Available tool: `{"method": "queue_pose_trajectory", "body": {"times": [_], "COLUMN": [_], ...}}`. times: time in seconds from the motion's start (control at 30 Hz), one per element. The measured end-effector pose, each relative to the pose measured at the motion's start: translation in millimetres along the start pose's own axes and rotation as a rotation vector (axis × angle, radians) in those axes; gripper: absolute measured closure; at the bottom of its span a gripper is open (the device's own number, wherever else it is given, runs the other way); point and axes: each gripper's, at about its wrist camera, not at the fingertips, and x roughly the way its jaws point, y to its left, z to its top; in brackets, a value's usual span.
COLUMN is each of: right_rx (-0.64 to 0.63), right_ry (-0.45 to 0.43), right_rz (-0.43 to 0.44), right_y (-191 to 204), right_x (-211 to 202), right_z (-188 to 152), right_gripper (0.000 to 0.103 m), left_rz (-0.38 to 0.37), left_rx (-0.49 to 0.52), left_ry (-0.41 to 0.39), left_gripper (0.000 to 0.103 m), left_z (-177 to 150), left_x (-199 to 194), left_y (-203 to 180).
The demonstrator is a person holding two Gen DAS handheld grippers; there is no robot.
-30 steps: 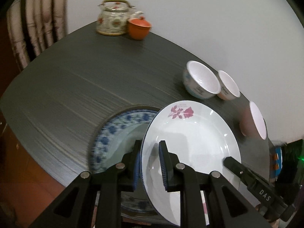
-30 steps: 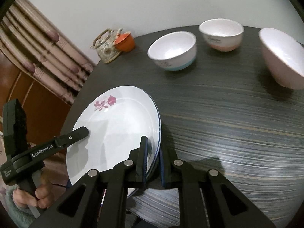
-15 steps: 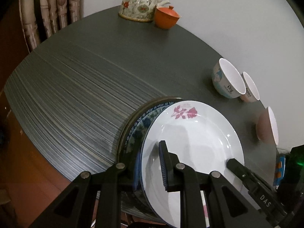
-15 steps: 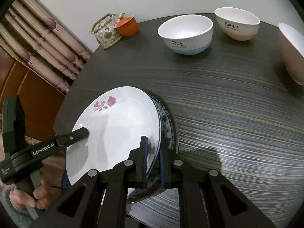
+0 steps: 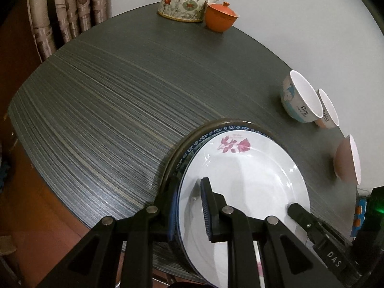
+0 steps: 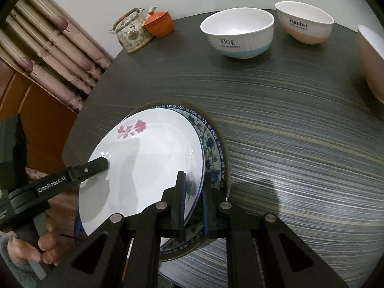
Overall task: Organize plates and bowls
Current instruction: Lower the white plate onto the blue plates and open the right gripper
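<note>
Left wrist view: left gripper (image 5: 189,206) straddles the near-left rim of the white plate (image 5: 242,182), one pad under the rim, one on the plate face. There is a visible gap at the upper pad, so whether it clamps or is letting go, I cannot tell. In the right wrist view, the right gripper (image 6: 193,199) is pinched on the opposite rim of the same plate, fingers close together with the edge between them.

The white plate sits over the blue-patterned plate (image 6: 211,148), offset toward the left gripper's side and slightly tilted, at the near edge of the dark table (image 5: 108,96). Dog bowl (image 6: 237,33), Rabbit bowl (image 6: 304,22) and a pink bowl (image 5: 348,160) stand well apart from the stack.

Handling judgement: glazed ceramic, rigid, smooth, chips on impact. The rim is the only grip point; a thin lip gives shallow pad bite, so slip risk is real. Hold opposite edges, keep it level, lower gently before releasing. Stack is close to the table edge, so avoid pushing it outward.
</note>
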Motion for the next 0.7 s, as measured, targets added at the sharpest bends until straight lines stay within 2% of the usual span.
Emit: {"method": "queue_pose_trajectory", "body": {"times": [0.37, 0.57, 0.7], "right_rx": [-0.023, -0.039, -0.051], "right_ry": [0.01, 0.009, 0.013], "right_rz": [-0.038, -0.056, -0.06], "right_y": [7, 14, 18], "right_x": [5, 8, 9], "right_z": [1, 3, 4], "right_gripper": [0.086, 0.08, 0.072], "left_rz": [0.039, 0.063, 0.084], "left_rx": [0.034, 0.058, 0.078], "left_ry": [-0.007, -0.012, -0.016], "left_gripper": [0.084, 0.083, 0.082], "left_z": [-1, -3, -4], "left_x": [2, 2, 3], "left_y": [-9, -13, -18]}}
